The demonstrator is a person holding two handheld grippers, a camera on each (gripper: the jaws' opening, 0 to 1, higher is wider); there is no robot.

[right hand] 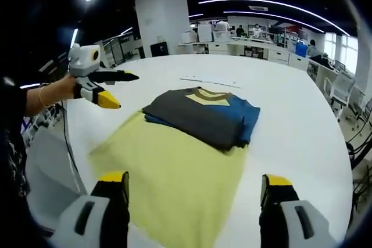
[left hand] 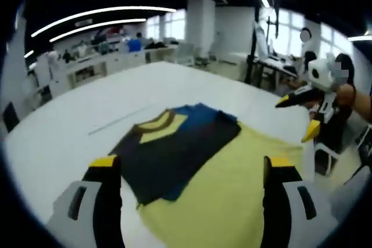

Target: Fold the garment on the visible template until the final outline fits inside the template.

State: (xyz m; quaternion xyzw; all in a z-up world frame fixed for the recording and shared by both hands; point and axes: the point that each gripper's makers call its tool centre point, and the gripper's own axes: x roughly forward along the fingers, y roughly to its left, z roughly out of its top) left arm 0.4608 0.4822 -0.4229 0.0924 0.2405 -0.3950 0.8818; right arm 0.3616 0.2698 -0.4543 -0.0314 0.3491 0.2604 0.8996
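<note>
A folded garment (left hand: pixel 174 146), dark grey and blue with a yellow collar, lies flat on the white table (left hand: pixel 70 120). Its near part rests on a pale yellow template sheet (left hand: pixel 238 190) and its collar end lies past the sheet's far edge. My left gripper (left hand: pixel 192 164) hovers open and empty over the sheet's near end. My right gripper (left hand: pixel 296 117) is held up in the air beyond the sheet's right side, open. In the right gripper view the garment (right hand: pixel 203 114) sits at the far end of the template (right hand: pixel 168 172), my right gripper (right hand: pixel 195 179) is open over the sheet, and my left gripper (right hand: pixel 128 91) is raised open at the left.
A thin pale strip (left hand: pixel 116 121) lies on the table beyond the garment. The table edge (right hand: pixel 72 161) runs close at the left in the right gripper view. Desks, chairs (right hand: pixel 340 88) and a column (right hand: pixel 163 21) stand around the room.
</note>
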